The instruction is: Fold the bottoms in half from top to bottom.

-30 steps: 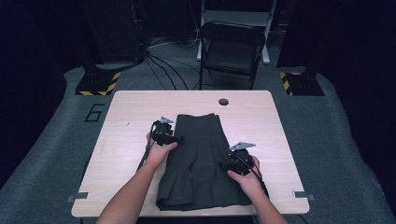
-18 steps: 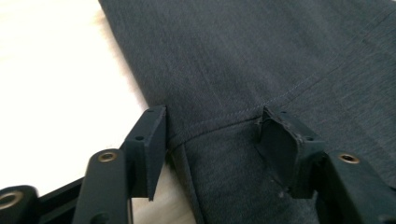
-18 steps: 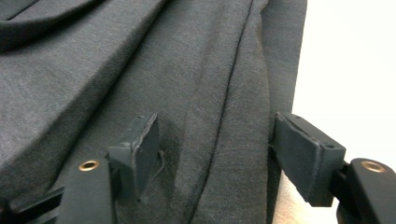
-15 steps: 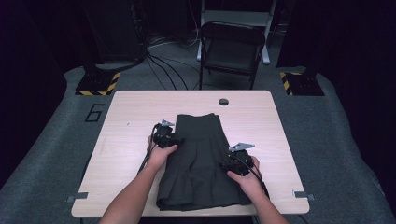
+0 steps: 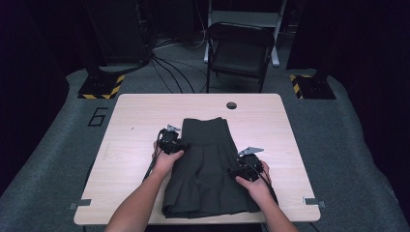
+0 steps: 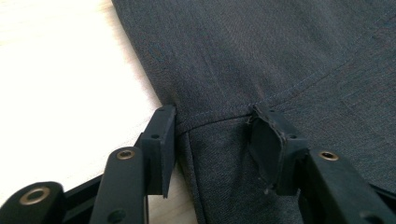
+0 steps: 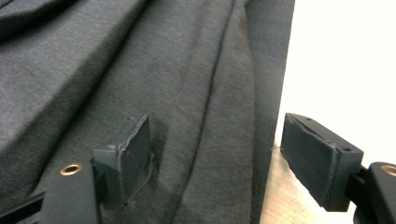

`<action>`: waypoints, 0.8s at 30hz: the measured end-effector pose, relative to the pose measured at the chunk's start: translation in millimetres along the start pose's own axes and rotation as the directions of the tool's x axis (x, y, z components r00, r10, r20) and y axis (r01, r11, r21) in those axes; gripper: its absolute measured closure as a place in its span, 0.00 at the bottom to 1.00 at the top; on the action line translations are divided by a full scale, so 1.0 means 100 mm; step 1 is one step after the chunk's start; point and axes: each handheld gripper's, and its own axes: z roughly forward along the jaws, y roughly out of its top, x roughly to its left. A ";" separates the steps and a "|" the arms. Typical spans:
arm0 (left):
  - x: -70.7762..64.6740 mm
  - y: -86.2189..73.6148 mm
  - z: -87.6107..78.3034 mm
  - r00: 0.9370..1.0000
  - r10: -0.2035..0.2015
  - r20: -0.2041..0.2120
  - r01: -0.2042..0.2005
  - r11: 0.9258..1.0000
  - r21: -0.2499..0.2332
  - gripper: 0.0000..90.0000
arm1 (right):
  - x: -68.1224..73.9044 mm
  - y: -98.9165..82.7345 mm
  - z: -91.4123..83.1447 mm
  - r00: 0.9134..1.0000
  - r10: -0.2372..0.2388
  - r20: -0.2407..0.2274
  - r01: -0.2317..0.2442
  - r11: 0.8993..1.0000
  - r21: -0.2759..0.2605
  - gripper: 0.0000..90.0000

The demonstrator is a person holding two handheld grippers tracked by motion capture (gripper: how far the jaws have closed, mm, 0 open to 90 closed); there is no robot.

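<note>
A dark grey pleated skirt (image 5: pixel 208 164) lies flat on the wooden table (image 5: pixel 135 125), waistband away from me. My left gripper (image 5: pixel 176 145) rests at the skirt's left edge, just below the waistband seam. In the left gripper view its jaws (image 6: pixel 212 121) straddle that edge of the skirt (image 6: pixel 261 56); they have just been closing, with cloth between them and a gap left. My right gripper (image 5: pixel 241 169) sits at the skirt's right edge. Its jaws (image 7: pixel 217 135) have just been opening and stand wide across the edge of the skirt (image 7: pixel 140 60), one pad on cloth, one over bare table (image 7: pixel 345 60).
A round cable hole (image 5: pixel 231 105) sits in the table's far edge. Behind the table stands a black folding chair (image 5: pixel 239 50) with cables on the floor. Bare wood (image 6: pixel 60 70) lies to the left of the skirt.
</note>
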 end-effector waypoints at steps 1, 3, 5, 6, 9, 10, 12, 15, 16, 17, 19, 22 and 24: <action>0.00 0.00 0.00 1.000 -0.003 -0.001 0.003 1.000 -0.002 0.58 | -0.01 -0.01 0.00 1.000 0.016 -0.011 -0.016 1.000 0.001 0.26; 0.00 0.00 0.00 1.000 -0.002 -0.003 0.002 1.000 -0.005 0.60 | -0.04 -0.01 0.00 1.000 0.015 -0.007 -0.015 1.000 -0.005 0.27; -0.01 -0.01 -0.01 1.000 0.000 -0.007 0.000 1.000 0.000 0.60 | -0.04 -0.01 0.00 1.000 0.012 -0.007 -0.012 1.000 -0.008 0.27; -0.01 -0.01 -0.01 1.000 0.001 -0.009 -0.001 1.000 -0.002 0.61 | -0.03 -0.01 -0.01 1.000 0.009 -0.018 -0.009 1.000 -0.007 0.31; -0.01 -0.02 -0.01 1.000 0.001 -0.007 -0.001 1.000 -0.013 0.62 | -0.01 -0.02 -0.02 1.000 -0.005 -0.030 0.005 1.000 -0.012 0.38; -0.01 -0.02 -0.01 1.000 -0.005 -0.009 0.005 1.000 -0.018 0.63 | 0.00 -0.02 -0.02 0.999 -0.008 -0.032 0.008 1.000 -0.013 0.40; -0.01 -0.04 -0.02 1.000 -0.005 -0.006 0.005 1.000 -0.020 0.63 | 0.00 -0.02 -0.02 0.999 -0.013 -0.039 0.012 1.000 -0.017 0.45; 0.00 -0.06 -0.04 1.000 -0.013 -0.003 0.013 1.000 -0.025 0.64 | 0.03 -0.02 -0.02 0.998 -0.021 -0.055 0.020 1.000 -0.023 0.51; 0.01 -0.07 -0.05 1.000 -0.006 0.001 0.006 1.000 -0.026 0.64 | 0.04 -0.02 -0.02 0.998 -0.025 -0.059 0.023 1.000 -0.020 0.53; 0.01 -0.08 -0.06 1.000 -0.005 0.003 0.005 1.000 -0.027 0.64 | 0.04 -0.02 -0.02 0.997 -0.034 -0.062 0.033 0.999 -0.022 0.55; 0.02 -0.10 -0.09 1.000 0.000 0.002 0.000 1.000 -0.021 0.64 | 0.08 -0.02 -0.02 0.997 -0.030 -0.069 0.029 0.999 -0.019 0.57; 0.04 -0.14 -0.16 1.000 -0.008 0.009 0.008 1.000 -0.004 0.64 | 0.11 -0.02 -0.02 0.995 -0.054 -0.084 0.053 0.998 -0.019 0.58; 0.06 -0.17 -0.19 1.000 -0.011 0.006 0.011 1.000 -0.003 0.64 | 0.18 -0.01 -0.02 0.995 -0.040 -0.095 0.039 0.999 -0.018 0.59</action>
